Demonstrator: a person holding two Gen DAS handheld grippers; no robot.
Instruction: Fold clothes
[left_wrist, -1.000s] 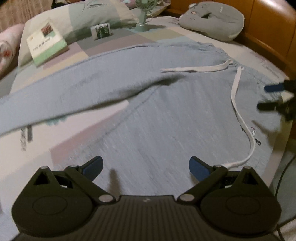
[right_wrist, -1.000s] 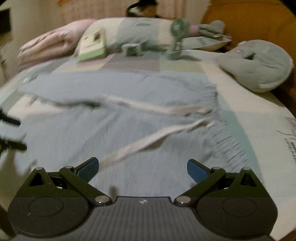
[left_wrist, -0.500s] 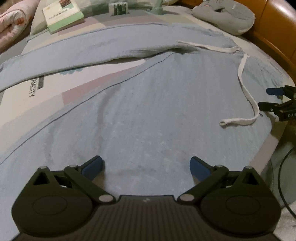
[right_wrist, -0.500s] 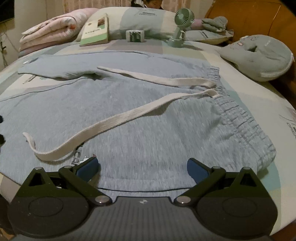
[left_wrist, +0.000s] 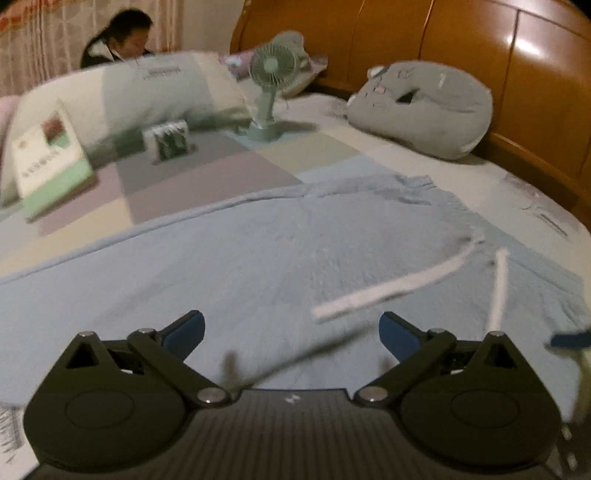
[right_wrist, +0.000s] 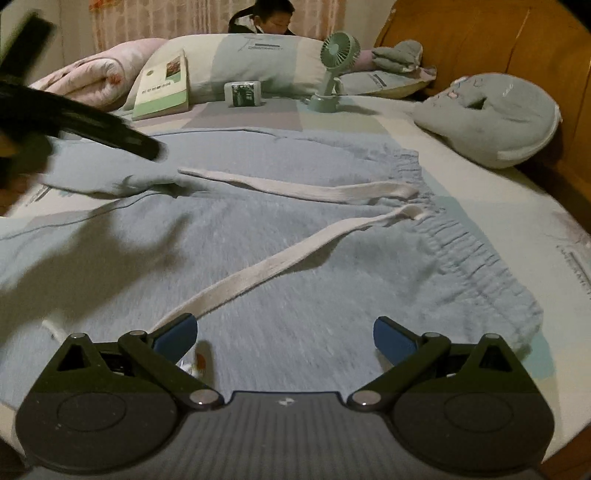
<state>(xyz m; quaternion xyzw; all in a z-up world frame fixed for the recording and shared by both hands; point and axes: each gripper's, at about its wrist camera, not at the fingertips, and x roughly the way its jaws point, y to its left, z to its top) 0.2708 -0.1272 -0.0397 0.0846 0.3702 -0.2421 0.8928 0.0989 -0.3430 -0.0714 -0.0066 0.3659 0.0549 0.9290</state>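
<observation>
The blue sweatpants (right_wrist: 295, 258) lie spread flat on the bed (right_wrist: 517, 206), legs apart, no fold visible, while left gripper (left_wrist: 291, 328) and right gripper (right_wrist: 284, 330) hover with jaws wide, empty.

The sweatpants (right_wrist: 295, 288) are light blue with a white drawstring (right_wrist: 280, 266). The bed sheet (left_wrist: 207, 177) has pastel squares in grey, purple, cream and green. The small fan (right_wrist: 334, 70) is mint green, the plush pillow (right_wrist: 498, 118) grey, the headboard (left_wrist: 480, 48) orange-brown wood.
</observation>
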